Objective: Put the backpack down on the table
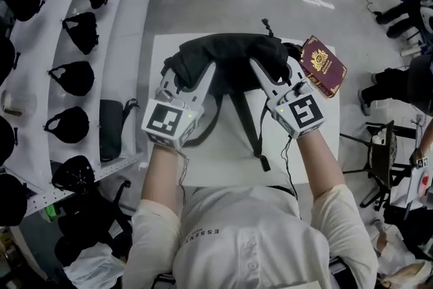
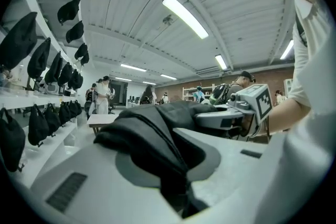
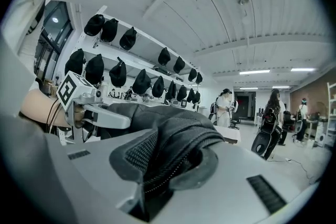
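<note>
Holds the backpack over the far half of the table, left gripper and right gripper both clamped on its fabric. May slip from a thin pinch and land lopsided, or come down on the booklet beside the right gripper and knock it off.

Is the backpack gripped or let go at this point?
Gripped: the backpack has fabric pinched between the jaws of the left gripper and the right gripper. Whether it touches the table cannot be told.
</note>
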The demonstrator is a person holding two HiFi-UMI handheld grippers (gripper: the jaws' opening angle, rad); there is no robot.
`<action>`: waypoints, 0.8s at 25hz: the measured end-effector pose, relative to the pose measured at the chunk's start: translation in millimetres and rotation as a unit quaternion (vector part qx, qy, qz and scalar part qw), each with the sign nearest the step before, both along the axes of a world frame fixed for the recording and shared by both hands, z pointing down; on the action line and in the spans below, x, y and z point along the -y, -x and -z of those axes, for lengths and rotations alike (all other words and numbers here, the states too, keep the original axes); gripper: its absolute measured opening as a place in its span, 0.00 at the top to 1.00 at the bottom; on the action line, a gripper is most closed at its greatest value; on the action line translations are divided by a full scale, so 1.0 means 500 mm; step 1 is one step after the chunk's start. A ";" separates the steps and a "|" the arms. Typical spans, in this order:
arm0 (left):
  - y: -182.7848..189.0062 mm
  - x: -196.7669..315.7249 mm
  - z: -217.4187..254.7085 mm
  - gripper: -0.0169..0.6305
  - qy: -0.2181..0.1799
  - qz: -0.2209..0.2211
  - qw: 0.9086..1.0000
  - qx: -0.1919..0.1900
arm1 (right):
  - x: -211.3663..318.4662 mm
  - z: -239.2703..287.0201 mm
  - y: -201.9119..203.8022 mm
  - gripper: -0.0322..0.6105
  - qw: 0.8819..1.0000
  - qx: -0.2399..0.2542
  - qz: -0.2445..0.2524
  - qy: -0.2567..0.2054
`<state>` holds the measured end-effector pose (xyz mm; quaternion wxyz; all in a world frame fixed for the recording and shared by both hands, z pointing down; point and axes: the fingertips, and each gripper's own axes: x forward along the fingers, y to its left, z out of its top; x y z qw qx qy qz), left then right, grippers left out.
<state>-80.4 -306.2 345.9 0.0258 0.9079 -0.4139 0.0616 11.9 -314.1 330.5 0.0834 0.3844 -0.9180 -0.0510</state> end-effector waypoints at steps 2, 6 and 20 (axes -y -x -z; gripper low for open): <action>0.006 0.024 -0.001 0.87 -0.013 -0.006 1.000 0.003 | 0.022 -0.005 0.001 0.80 1.000 -0.003 -0.014 0.002; 0.009 0.059 -0.005 0.87 -0.026 -0.018 0.999 0.012 | 0.051 -0.011 0.009 0.80 1.000 0.015 -0.019 -0.001; -0.014 0.024 -0.064 0.87 0.004 -0.029 1.000 0.000 | 0.019 -0.087 -0.022 0.80 0.998 0.018 -0.041 0.053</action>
